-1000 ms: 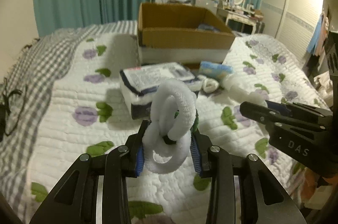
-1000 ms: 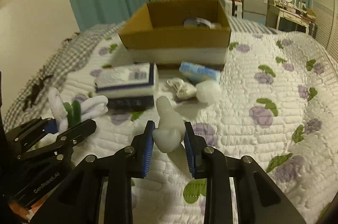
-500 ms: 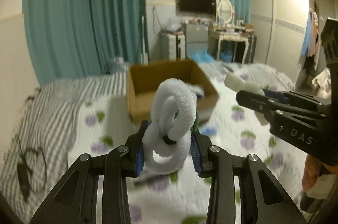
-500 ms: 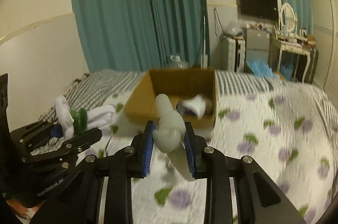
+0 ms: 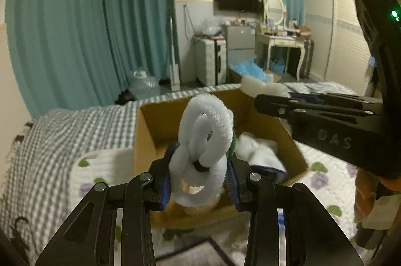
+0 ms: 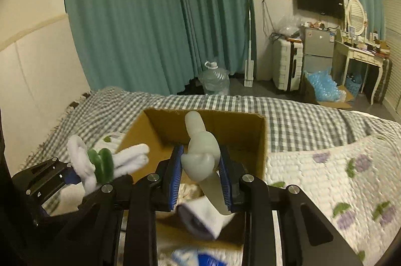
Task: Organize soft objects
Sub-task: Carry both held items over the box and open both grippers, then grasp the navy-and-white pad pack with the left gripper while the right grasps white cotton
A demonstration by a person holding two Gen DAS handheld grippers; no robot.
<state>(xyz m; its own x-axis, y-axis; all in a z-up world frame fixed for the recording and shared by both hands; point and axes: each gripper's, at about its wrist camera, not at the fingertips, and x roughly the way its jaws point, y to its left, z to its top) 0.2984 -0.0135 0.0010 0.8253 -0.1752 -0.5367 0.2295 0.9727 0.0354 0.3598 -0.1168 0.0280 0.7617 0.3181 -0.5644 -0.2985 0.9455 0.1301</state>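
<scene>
My left gripper (image 5: 199, 180) is shut on a white fluffy looped toy (image 5: 204, 140) with green bits, held above the near edge of an open cardboard box (image 5: 145, 138). My right gripper (image 6: 200, 178) is shut on a pale rubbery soft toy (image 6: 200, 153), held over the same box (image 6: 253, 140). The left gripper and its white toy (image 6: 82, 160) show at the left of the right wrist view. The right gripper with its pale toy (image 5: 263, 88) shows at the right of the left wrist view. White and dark cloth items (image 5: 260, 155) lie inside the box.
The box stands on a bed with a flowered white quilt (image 6: 325, 178) and a grey checked blanket (image 5: 50, 140). Teal curtains (image 6: 155, 15), a water jug (image 6: 215, 79), a suitcase, a small fridge and a dressing table (image 6: 361, 60) stand beyond the bed.
Both grippers have risen from the quilt and moved forward to the box, each still holding its toy. The box is now close below them.
</scene>
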